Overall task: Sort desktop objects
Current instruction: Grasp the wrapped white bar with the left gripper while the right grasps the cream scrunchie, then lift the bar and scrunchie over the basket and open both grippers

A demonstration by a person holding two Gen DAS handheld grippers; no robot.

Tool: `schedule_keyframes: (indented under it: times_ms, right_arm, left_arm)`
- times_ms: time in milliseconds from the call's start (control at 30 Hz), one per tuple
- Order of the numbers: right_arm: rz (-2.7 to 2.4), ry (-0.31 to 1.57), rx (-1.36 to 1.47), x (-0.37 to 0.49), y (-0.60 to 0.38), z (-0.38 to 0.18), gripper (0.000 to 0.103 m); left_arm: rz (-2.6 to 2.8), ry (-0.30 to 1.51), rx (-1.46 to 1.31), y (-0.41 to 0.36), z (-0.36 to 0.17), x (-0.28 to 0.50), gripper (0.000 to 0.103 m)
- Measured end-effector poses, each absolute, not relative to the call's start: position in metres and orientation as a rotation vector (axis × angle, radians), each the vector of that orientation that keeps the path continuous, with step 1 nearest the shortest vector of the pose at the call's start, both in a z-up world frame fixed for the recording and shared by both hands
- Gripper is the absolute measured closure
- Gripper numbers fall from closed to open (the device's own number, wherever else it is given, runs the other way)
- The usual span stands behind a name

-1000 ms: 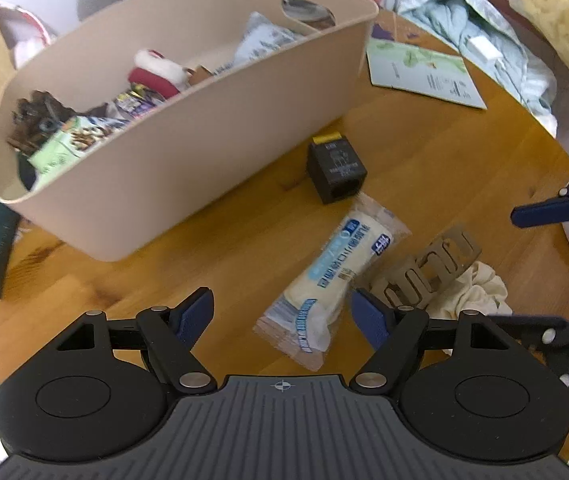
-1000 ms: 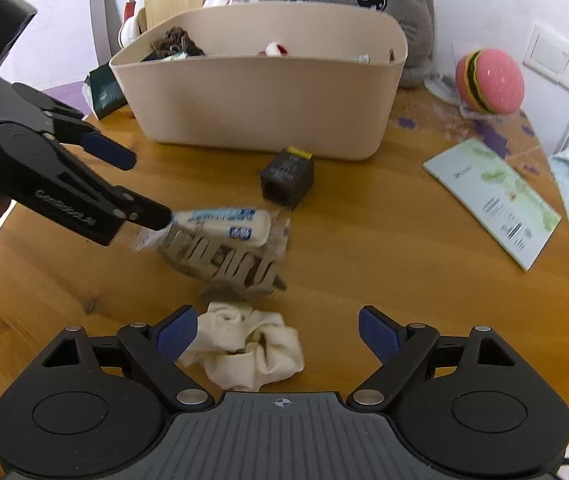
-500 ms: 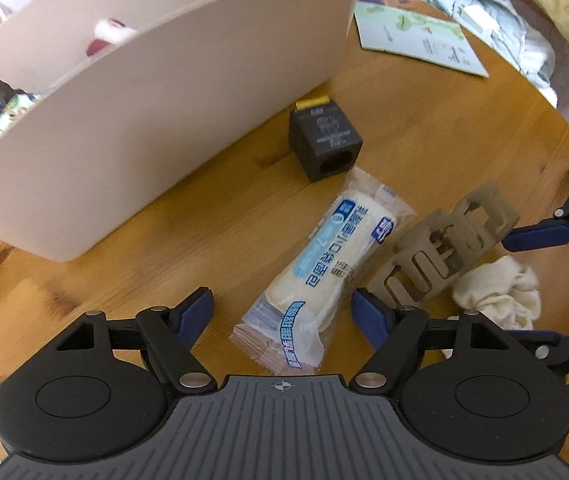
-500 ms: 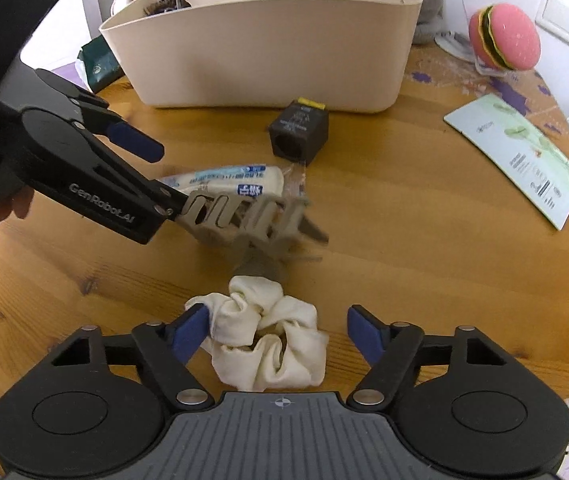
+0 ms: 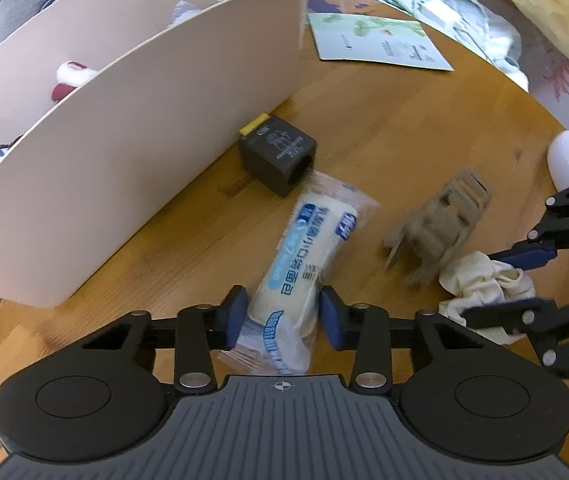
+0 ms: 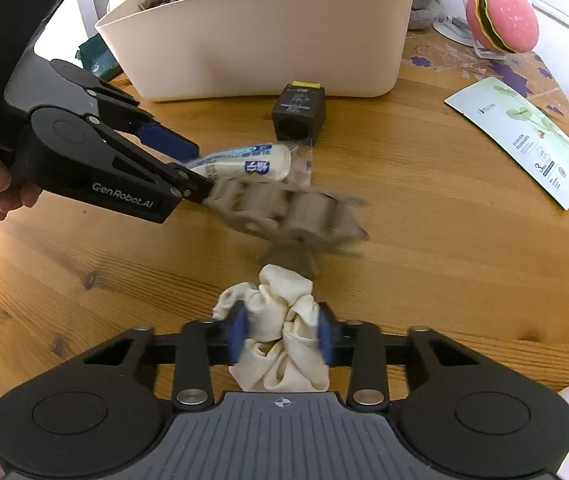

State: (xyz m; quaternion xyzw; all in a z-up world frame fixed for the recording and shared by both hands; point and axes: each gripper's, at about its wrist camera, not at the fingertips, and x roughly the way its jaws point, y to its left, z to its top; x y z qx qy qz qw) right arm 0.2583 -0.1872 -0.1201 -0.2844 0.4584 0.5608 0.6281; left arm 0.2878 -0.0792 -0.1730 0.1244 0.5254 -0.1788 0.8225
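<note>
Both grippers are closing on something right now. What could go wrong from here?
1. The left gripper is closing on the bread packet near one end; the long free end may sag or slip out on lifting.
2. The right gripper is closing on the soft scrunchie; a loose fold might snag the hair claw lying right beside it.
3. The two grippers work close together, so they may collide on the way to the bin.

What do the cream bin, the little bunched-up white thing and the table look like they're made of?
The cream bin looks like matte moulded plastic: smooth, seamless curved walls. The bunched white thing is soft fabric, likely a scrunchie, gathered in folds. The table looks like varnished wood: grain, knots and joined strips show.
</note>
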Motion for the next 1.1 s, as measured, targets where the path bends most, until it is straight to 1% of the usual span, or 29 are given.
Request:
schedule_keyframes:
  times_ms: [67, 100, 133, 200, 300, 667, 1100]
  right_arm:
    - [1.287, 1.052, -0.649, 0.258, -0.188, -0.119, 0.078]
    - [1.286, 1.051, -0.649, 0.257, -0.189, -0.119, 0.081]
    - [1.286, 1.05, -0.649, 0.258, -0.19, -0.118, 0.083]
    - [1.281, 1.047, -0.647, 0.259, -0.191, -0.117, 0.085]
    - [1.272, 1.053, -0.629, 0.262, -0.193, -0.114, 0.086]
    - [1.251, 1.03, -0.568, 0.273, -0.208, -0.092, 0.087]
    - [1.234, 0.988, -0.531, 0.28, -0.212, -0.071, 0.087]
  left_arm:
    - [-0.387, 1.12, 0.271, -0.081, -0.172, 0.286, 0.065]
    - [-0.387, 1.117, 0.274, -0.081, -0.172, 0.285, 0.069]
    - [-0.388, 1.109, 0.273, -0.081, -0.17, 0.283, 0.071]
    - [-0.38, 1.106, 0.264, -0.081, -0.166, 0.282, 0.075]
    - [-0.386, 1.108, 0.246, -0.08, -0.162, 0.281, 0.078]
    - [-0.394, 1.09, 0.202, -0.07, -0.148, 0.264, 0.08]
    - [-0.402, 1.041, 0.149, -0.053, -0.117, 0.245, 0.08]
